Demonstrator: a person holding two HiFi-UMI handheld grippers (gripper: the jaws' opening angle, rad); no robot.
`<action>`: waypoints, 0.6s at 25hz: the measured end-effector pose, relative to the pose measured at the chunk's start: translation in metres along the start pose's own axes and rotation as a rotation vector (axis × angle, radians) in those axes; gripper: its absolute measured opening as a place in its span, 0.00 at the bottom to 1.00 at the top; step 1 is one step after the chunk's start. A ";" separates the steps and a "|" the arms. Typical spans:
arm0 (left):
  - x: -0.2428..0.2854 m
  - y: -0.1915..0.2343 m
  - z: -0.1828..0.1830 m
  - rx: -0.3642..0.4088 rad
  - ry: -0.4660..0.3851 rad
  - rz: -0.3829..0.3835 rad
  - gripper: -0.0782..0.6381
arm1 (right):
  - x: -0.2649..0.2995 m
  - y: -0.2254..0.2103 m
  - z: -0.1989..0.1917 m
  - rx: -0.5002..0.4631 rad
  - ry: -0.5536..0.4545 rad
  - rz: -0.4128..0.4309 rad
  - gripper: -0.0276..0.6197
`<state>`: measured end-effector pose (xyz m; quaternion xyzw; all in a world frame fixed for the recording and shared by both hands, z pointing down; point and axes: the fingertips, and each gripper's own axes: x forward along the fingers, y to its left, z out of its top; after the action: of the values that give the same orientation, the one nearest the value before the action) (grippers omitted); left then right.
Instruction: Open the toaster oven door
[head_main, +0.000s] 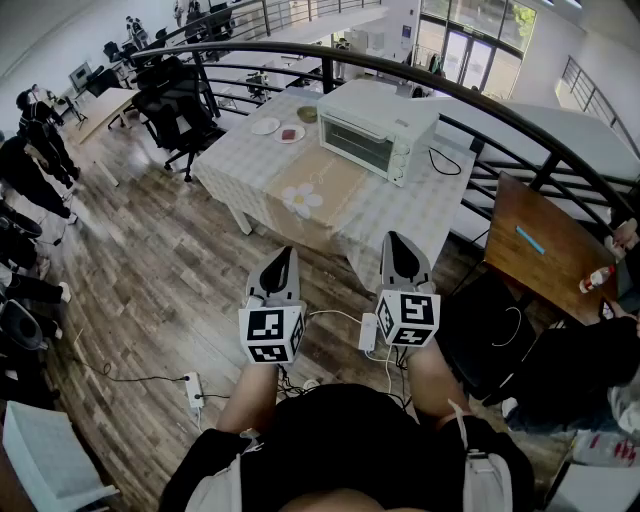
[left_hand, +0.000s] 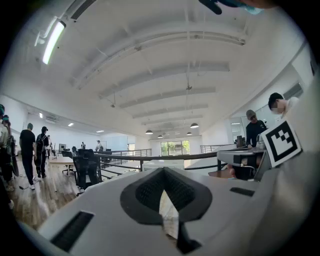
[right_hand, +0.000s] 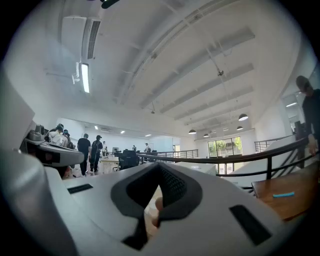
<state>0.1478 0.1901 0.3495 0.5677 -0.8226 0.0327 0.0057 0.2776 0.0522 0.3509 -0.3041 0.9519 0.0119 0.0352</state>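
The white toaster oven (head_main: 375, 130) stands on the far right part of a checked-cloth table (head_main: 400, 215), and its glass door looks closed. I hold both grippers low and close to my body, well short of the table. In the head view the left gripper (head_main: 283, 253) and the right gripper (head_main: 396, 241) point towards the table, each with its jaws together and nothing between them. The left gripper view shows its gripper (left_hand: 164, 173) shut and aimed level across the room. The right gripper (right_hand: 159, 168) looks the same in its own view. Neither gripper view shows the oven clearly.
Two small plates (head_main: 277, 129) and a bowl (head_main: 307, 114) sit on the table left of the oven. A curved black railing (head_main: 480, 105) runs behind it. An office chair (head_main: 180, 110) stands at the left, and a wooden desk (head_main: 545, 250) at the right. A power strip (head_main: 193, 388) lies on the floor.
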 end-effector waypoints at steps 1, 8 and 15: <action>0.000 0.000 0.000 0.000 0.000 0.000 0.13 | -0.001 0.000 0.000 0.001 0.002 0.000 0.05; 0.001 -0.003 -0.001 -0.005 0.009 -0.008 0.13 | -0.002 -0.002 -0.001 0.050 0.003 -0.006 0.05; 0.006 0.012 -0.007 -0.012 0.009 -0.022 0.13 | 0.009 0.013 -0.006 0.049 0.022 0.008 0.05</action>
<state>0.1339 0.1893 0.3561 0.5764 -0.8165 0.0305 0.0132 0.2627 0.0570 0.3565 -0.2995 0.9534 -0.0144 0.0320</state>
